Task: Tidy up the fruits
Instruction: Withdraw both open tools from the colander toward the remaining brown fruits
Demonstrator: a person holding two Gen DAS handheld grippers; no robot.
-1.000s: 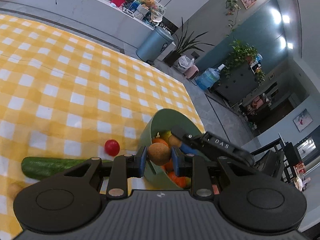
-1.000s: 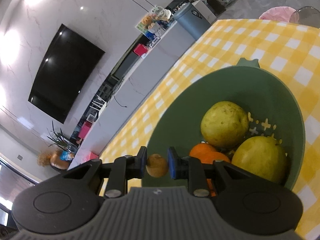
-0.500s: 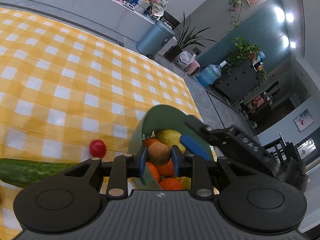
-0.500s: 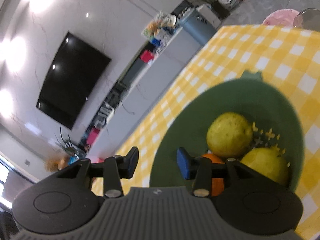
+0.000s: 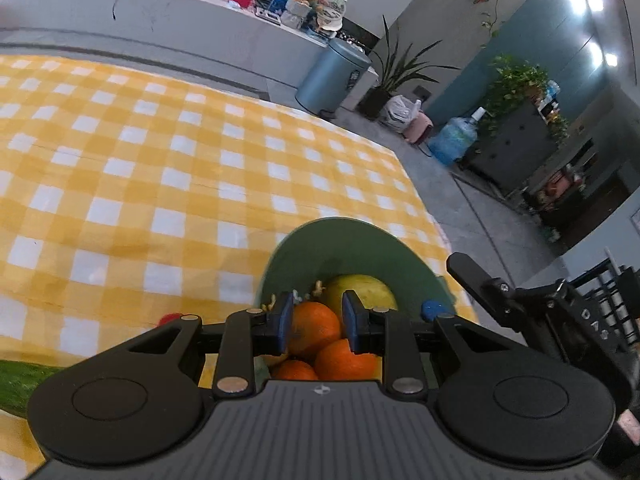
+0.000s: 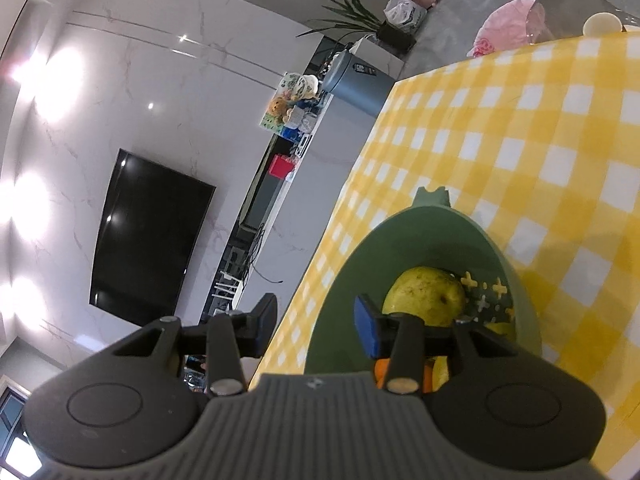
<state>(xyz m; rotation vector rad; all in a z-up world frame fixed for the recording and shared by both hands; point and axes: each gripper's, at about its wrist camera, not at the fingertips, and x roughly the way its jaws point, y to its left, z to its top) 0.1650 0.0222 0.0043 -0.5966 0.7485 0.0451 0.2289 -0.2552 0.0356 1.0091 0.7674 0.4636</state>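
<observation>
A yellow-and-white checked tablecloth (image 5: 160,160) covers the table. At its near left edge lies a long green cucumber (image 5: 20,384), only partly in view. Just right of it a small red round fruit (image 5: 170,317) peeps over the tool's body.

Further right the left gripper (image 5: 317,322) hangs over the near rim of a green plastic strainer bowl (image 5: 340,240). Its blue pads are drawn close together. A round orange fruit (image 5: 314,332) fills the gap from pad to pad, but I cannot tell whether it is pinched or merely lying in the bowl beneath.

The bowl stands near the right edge of the cloth. It holds more oranges (image 5: 344,360) on the near side and a yellow-green round fruit (image 5: 364,292) on the far side.

On the right the right gripper (image 6: 316,320) reaches over the same bowl (image 6: 400,240). Its tongs are spread apart with nothing between them. Its right pad is in front of the yellow-green fruit (image 6: 424,296)
</observation>
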